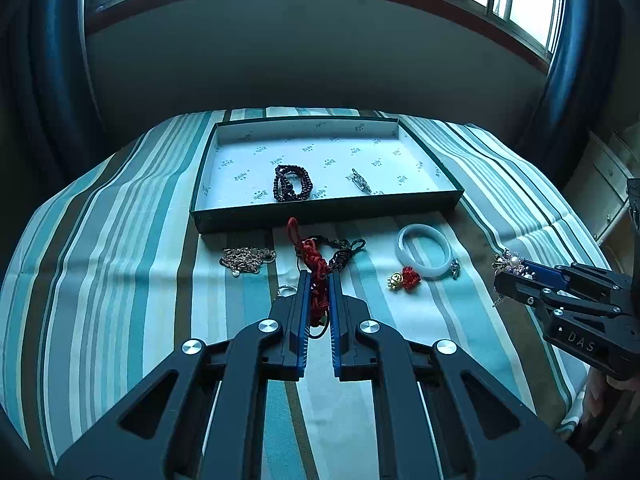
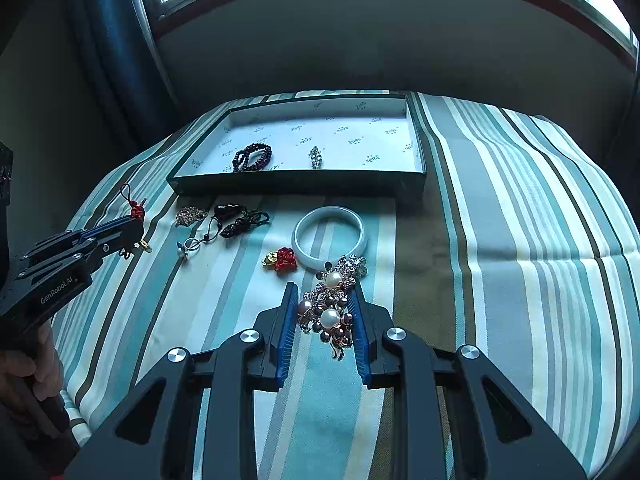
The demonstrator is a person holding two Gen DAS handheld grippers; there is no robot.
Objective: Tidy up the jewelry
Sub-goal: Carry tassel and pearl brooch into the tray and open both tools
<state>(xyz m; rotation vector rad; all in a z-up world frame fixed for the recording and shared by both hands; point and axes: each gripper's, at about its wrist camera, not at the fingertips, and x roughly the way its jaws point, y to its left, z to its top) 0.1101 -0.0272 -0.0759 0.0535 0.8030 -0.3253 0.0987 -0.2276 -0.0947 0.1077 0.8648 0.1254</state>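
Your left gripper [image 1: 319, 280] is clamped on a red knotted cord charm [image 1: 316, 276], its loop sticking out past the fingertips, held above the striped cloth [image 1: 120, 280]; your right gripper [image 2: 322, 300] is closed on a pearl and rhinestone brooch [image 2: 330, 308], which fills the gap between the blue pads [image 2: 285, 336]; ahead of both sits the shallow box [image 1: 320, 210], with a dark bead bracelet [image 1: 291, 183] and a small silver clip [image 1: 361, 180] lying well apart on its printed lining; on the cloth just in front of the box lie a pale chain [image 1: 246, 258], a black cord piece [image 1: 346, 250], a white bangle [image 1: 424, 256] and, near the bangle, a small red knot with a gold charm [image 1: 404, 279].
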